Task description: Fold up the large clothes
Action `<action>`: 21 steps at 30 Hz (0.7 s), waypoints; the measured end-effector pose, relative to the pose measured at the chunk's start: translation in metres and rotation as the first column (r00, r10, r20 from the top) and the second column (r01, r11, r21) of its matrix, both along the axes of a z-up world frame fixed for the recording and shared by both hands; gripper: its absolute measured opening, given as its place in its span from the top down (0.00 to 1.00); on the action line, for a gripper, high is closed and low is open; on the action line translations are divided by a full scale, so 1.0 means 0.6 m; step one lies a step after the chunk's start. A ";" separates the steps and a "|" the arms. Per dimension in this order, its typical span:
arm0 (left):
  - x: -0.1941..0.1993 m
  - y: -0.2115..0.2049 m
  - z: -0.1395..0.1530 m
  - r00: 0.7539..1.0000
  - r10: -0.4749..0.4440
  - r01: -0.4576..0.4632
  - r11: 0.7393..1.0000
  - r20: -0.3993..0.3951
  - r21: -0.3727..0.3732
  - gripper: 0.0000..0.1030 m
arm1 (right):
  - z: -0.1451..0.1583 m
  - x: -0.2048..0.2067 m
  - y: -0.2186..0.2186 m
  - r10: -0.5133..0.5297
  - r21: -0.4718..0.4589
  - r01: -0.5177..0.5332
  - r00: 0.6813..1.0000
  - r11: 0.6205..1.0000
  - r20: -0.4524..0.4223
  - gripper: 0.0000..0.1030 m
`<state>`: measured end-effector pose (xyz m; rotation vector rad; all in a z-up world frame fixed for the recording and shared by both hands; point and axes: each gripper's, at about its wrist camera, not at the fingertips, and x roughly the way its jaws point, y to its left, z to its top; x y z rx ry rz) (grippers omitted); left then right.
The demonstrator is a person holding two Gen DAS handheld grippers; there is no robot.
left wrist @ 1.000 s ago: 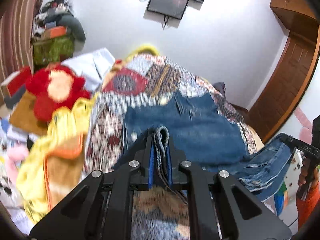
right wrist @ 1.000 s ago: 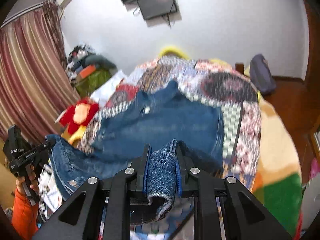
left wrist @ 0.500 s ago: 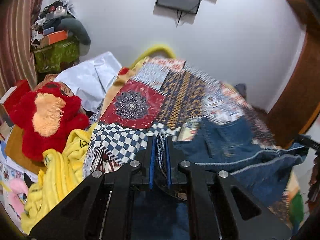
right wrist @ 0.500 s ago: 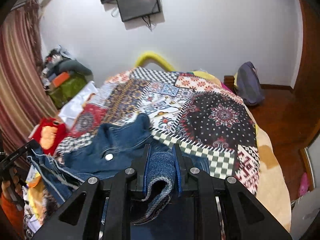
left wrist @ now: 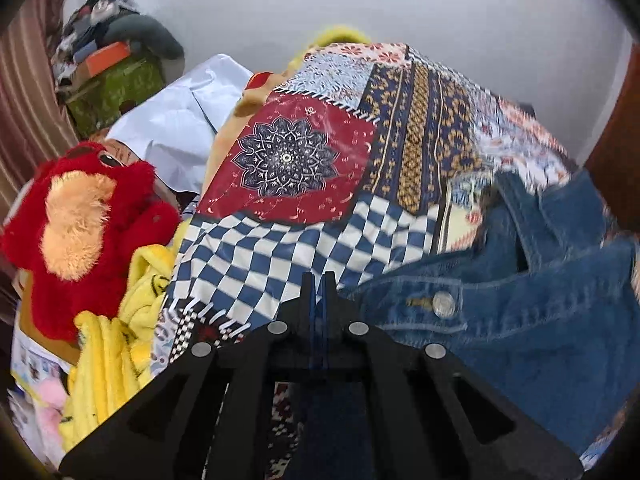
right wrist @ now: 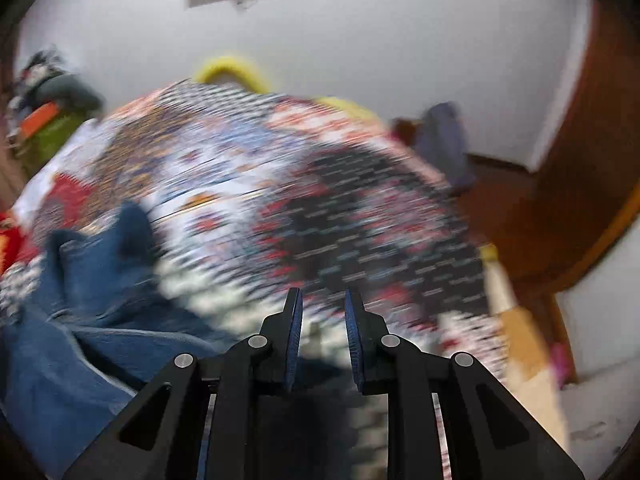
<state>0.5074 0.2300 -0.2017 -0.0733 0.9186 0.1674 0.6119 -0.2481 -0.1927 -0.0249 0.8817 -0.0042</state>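
A blue denim garment (left wrist: 520, 312) with a metal button lies bunched on a patchwork bed cover (left wrist: 328, 184), to the right of my left gripper (left wrist: 319, 280). The left fingers are pressed together with nothing visible between them. In the blurred right wrist view the denim (right wrist: 80, 320) lies at the lower left on the same cover (right wrist: 320, 208). My right gripper (right wrist: 320, 300) is open and empty above the cover, to the right of the denim.
A red plush toy (left wrist: 84, 224) and a yellow blanket (left wrist: 116, 344) lie left of the bed. A white sheet (left wrist: 180, 120) and a pile of boxes (left wrist: 112, 72) stand at the back left. A wooden door (right wrist: 580, 184) is on the right.
Both grippers let go of the denim: the left is now shut and empty, the right has opened. Both have moved forward over the bed; the denim dropped onto the cover.
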 end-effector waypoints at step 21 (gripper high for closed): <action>-0.068 -0.158 0.110 0.972 -0.219 0.219 0.976 0.086 0.014 0.49 | 0.071 -0.179 0.196 0.449 0.130 -0.445 0.894 0.886 -0.003 0.83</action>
